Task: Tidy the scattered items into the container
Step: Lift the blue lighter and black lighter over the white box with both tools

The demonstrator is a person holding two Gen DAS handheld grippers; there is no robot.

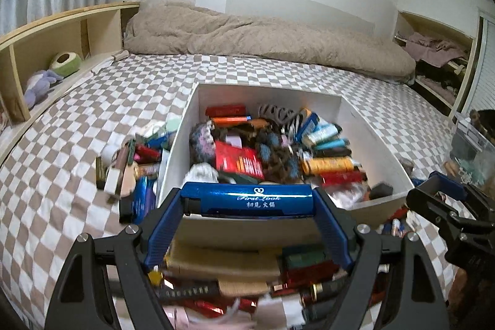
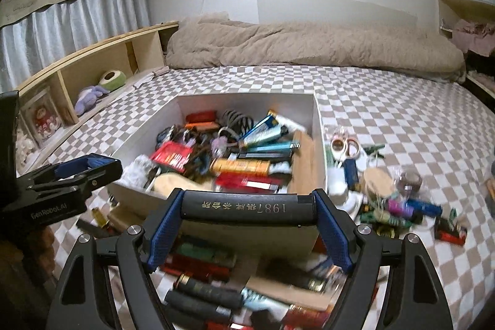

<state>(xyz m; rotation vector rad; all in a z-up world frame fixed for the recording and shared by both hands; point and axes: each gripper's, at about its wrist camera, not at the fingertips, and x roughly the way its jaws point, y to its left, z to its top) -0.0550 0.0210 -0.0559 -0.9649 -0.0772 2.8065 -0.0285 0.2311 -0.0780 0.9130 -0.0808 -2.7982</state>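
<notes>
A white open box [image 1: 374, 144], the container, is placed on a bed covered with a checked sheet [image 1: 77, 144], and it is already filled with many lighters and small things. More small items are scattered on the sheet on both sides of the box [image 2: 399, 203] and in front of it. A blue lighter [image 1: 247, 200] is held crosswise by the left gripper [image 1: 247, 201]; the jaws are closed on its two ends, about half way open. It is seen just in front of the near wall of the box. A black lighter [image 2: 247, 207] is gripped in the same manner by the right gripper [image 2: 247, 209], with its blue pads [image 2: 164, 231] pressed on the ends. A beige blanket [image 2: 309, 45] is lying at the far side of the bed, and a wooden shelf [image 1: 46, 51] with soft toys is seen at the left.
</notes>
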